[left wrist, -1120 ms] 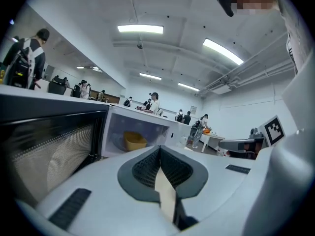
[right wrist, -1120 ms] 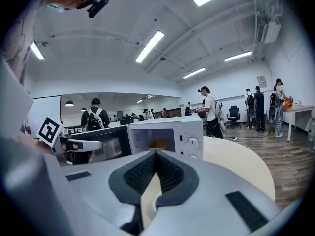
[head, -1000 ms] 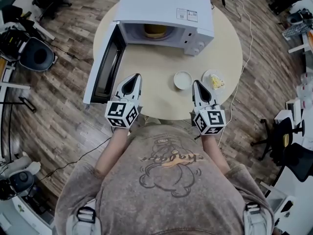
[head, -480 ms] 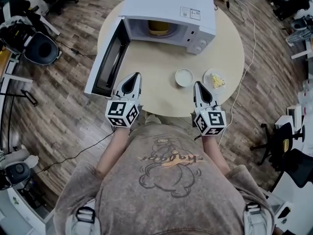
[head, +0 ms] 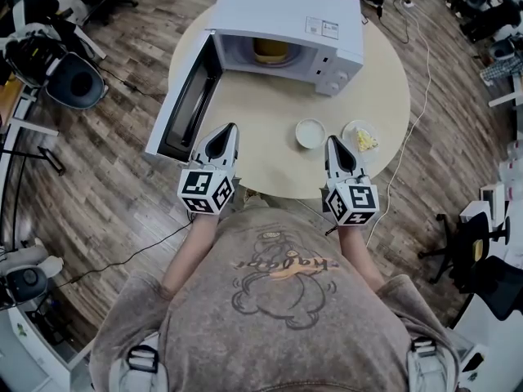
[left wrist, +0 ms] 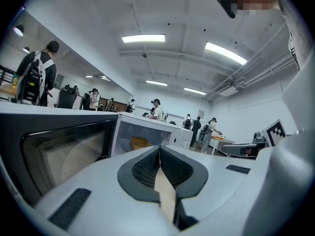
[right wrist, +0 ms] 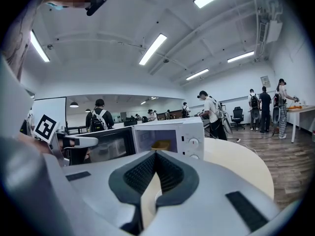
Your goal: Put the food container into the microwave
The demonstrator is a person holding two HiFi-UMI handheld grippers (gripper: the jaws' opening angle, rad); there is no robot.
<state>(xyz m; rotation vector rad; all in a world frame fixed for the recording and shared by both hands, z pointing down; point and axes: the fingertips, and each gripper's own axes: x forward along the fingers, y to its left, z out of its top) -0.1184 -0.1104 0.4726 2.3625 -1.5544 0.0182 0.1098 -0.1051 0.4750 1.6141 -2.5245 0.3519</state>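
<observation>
A yellow food container (head: 270,50) sits inside the white microwave (head: 286,11) at the far side of the round table. The microwave door (head: 184,100) hangs wide open to the left. My left gripper (head: 222,131) hovers at the table's near edge beside the door, jaws shut and empty. My right gripper (head: 334,141) is at the near right edge, also shut on nothing. In the left gripper view the container (left wrist: 139,142) shows through the open cavity beyond the closed jaws (left wrist: 160,150). The right gripper view shows the same container (right wrist: 160,144) in the microwave (right wrist: 184,132).
A small white round dish (head: 310,133) and a plate with yellow food (head: 360,137) lie on the table (head: 270,145) just ahead of the right gripper. A cable (head: 409,129) runs off the table's right side. Chairs and desks stand around on the wooden floor.
Both grippers stay shut in nearly the same places. The table and microwave have drifted slightly to the right in the head view.
</observation>
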